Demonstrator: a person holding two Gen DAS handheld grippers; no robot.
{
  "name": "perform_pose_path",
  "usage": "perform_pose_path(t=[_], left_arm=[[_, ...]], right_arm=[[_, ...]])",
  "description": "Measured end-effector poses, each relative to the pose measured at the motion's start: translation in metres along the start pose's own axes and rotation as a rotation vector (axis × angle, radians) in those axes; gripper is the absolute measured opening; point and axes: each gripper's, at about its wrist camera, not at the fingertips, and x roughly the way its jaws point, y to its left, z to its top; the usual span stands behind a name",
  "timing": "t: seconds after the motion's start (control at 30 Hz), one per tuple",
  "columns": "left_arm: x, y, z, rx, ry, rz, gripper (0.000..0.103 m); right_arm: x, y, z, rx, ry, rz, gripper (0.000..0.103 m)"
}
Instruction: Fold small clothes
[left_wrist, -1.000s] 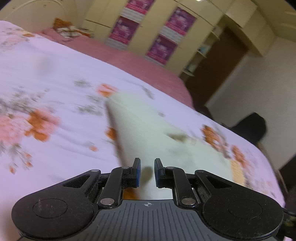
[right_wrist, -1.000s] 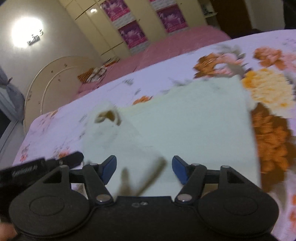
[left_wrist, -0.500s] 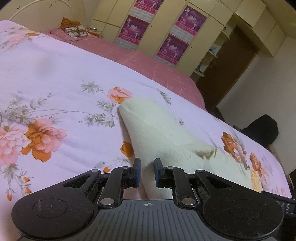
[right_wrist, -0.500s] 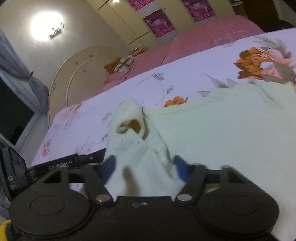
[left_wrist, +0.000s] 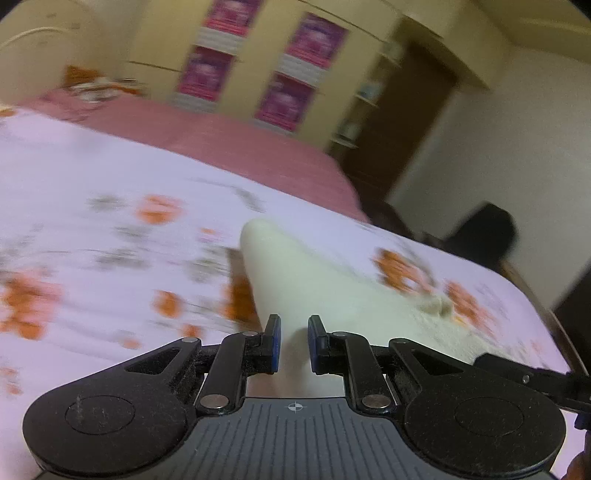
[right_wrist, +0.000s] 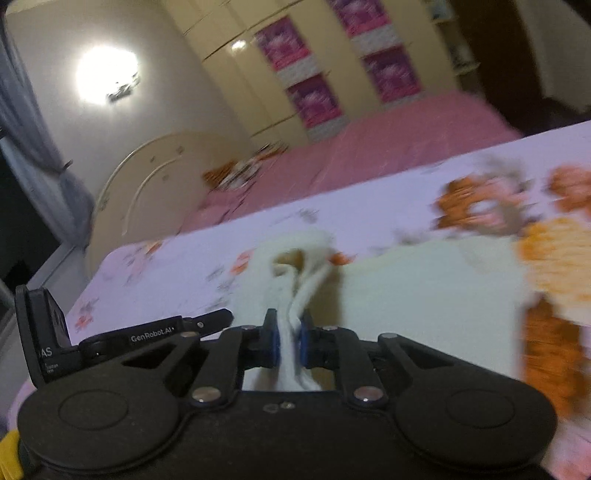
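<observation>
Gripping both edges of the pale cream garment (right_wrist: 424, 295) on the floral bedspread (left_wrist: 92, 221), ready to fold.
Right gripper (right_wrist: 287, 345) pinches a bunched sleeve; left gripper (left_wrist: 293, 343) jaws sit nearly together on cloth. Next, I judge: carry the sleeve across the garment. "GenRobot.AI" shows on the left gripper's side.

I am reading "GenRobot.AI" in white on the black arm (right_wrist: 155, 338) of the left gripper, seen from the right wrist. On its black block (right_wrist: 46, 332) I am making out "AS"; the smaller print beneath is blurring.
</observation>
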Motion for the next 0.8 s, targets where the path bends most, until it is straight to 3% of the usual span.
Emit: perform_pose_path(t=[0.1, 0.2, 0.3, 0.37, 0.4, 0.43, 0.47, 0.5, 0.63, 0.73, 0.8], left_arm=[[0.006, -0.025, -0.013, 0.038, 0.054, -0.064, 0.014], [0.011, -0.042, -0.030, 0.097, 0.094, -0.079, 0.014], [0.013, -0.049, -0.040, 0.157, 0.102, -0.034, 0.019], [0.012, -0.050, -0.040, 0.182, 0.113, -0.017, 0.028], [0.012, -0.051, -0.040, 0.191, 0.121, -0.002, 0.041], [0.010, -0.048, -0.039, 0.183, 0.129, 0.007, 0.052], [0.012, -0.045, -0.039, 0.165, 0.137, 0.009, 0.055], [0.011, -0.043, -0.039, 0.146, 0.138, 0.007, 0.055], [0.013, -0.041, -0.037, 0.123, 0.124, 0.009, 0.055], [0.022, -0.041, -0.032, 0.098, 0.122, 0.000, 0.055], [0.030, -0.040, -0.029, 0.070, 0.125, -0.010, 0.055]], right_arm=[[-0.039, -0.016, -0.020, 0.033, -0.040, -0.108, 0.011], [-0.072, -0.031, -0.052, 0.060, -0.061, -0.224, 0.011], [-0.064, -0.055, -0.078, 0.177, 0.043, -0.236, 0.016], [-0.062, -0.066, -0.081, 0.246, 0.048, -0.209, 0.029], [-0.065, -0.069, -0.078, 0.264, 0.029, -0.196, 0.032], [-0.068, -0.071, -0.075, 0.276, 0.007, -0.186, 0.047], [-0.070, -0.074, -0.069, 0.290, -0.022, -0.172, 0.068], [-0.071, -0.075, -0.064, 0.295, -0.038, -0.163, 0.075], [-0.045, -0.092, -0.039, 0.325, -0.020, -0.145, 0.059], [-0.022, -0.098, -0.026, 0.309, -0.016, -0.159, 0.059], [-0.007, -0.103, -0.018, 0.297, 0.001, -0.188, 0.043]])
